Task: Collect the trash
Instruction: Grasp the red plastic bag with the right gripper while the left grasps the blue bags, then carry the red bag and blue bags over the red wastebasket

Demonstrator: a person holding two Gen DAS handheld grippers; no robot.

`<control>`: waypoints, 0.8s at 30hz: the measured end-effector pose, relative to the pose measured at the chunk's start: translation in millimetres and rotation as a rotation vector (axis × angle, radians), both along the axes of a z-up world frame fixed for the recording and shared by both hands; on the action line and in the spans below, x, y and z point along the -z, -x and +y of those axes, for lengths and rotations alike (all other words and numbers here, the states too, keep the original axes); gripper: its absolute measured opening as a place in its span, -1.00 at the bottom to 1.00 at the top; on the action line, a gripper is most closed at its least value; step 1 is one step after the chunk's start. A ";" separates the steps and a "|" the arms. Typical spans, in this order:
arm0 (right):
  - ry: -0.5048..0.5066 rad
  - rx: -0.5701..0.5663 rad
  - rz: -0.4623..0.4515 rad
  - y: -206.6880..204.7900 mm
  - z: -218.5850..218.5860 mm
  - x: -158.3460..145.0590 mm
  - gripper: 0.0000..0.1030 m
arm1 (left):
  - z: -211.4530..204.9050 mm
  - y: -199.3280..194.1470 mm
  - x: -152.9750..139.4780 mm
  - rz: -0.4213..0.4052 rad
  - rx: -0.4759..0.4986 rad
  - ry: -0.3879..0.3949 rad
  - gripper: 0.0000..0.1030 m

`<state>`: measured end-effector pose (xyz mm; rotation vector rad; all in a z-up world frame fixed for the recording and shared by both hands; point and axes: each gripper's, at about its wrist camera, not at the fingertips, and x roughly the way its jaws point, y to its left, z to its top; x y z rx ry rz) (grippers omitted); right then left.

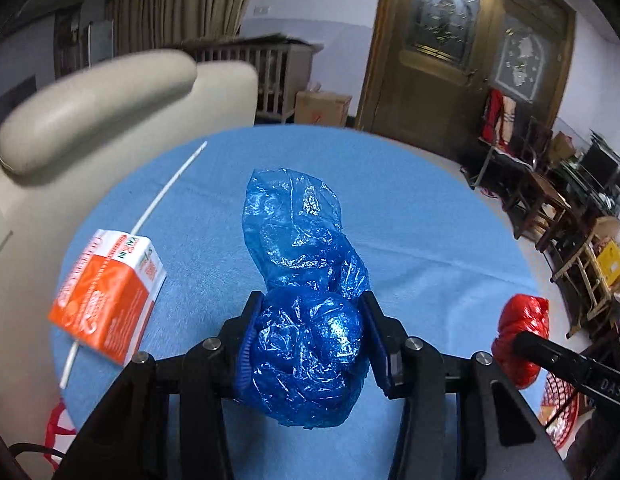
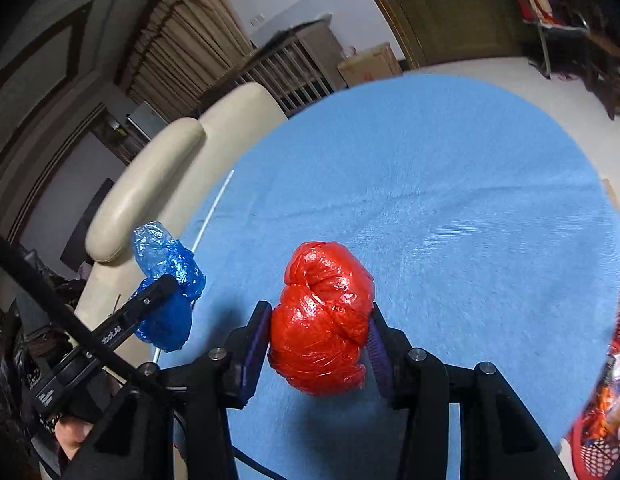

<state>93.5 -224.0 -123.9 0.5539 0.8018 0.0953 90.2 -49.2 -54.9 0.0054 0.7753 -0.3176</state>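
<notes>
Left gripper (image 1: pixel 310 344) pinching blue bag (image 1: pixel 306 320), right gripper (image 2: pixel 318 340) pinching red bag (image 2: pixel 322 320) — both above tabletop (image 2: pixel 450 208). Slick film — may slip. Carton (image 1: pixel 106 296), straw (image 1: pixel 166 196) near left edge.

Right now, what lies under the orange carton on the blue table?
A thin white stick runs under the orange carton, showing at both ends on the blue table. The stretch beneath the carton is hidden.
</notes>
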 end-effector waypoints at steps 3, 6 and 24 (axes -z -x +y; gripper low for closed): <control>-0.001 0.009 -0.029 19.0 -1.6 -10.4 -0.05 | -4.6 22.8 -14.7 -0.059 0.014 -0.013 -0.04; 0.007 0.023 -0.059 40.8 -9.0 -21.9 -0.05 | -9.1 47.9 -31.5 -0.130 0.028 -0.036 -0.04; 0.024 0.066 -0.200 139.8 -24.4 -63.6 -0.05 | -38.2 145.5 -80.9 -0.328 0.108 -0.102 -0.04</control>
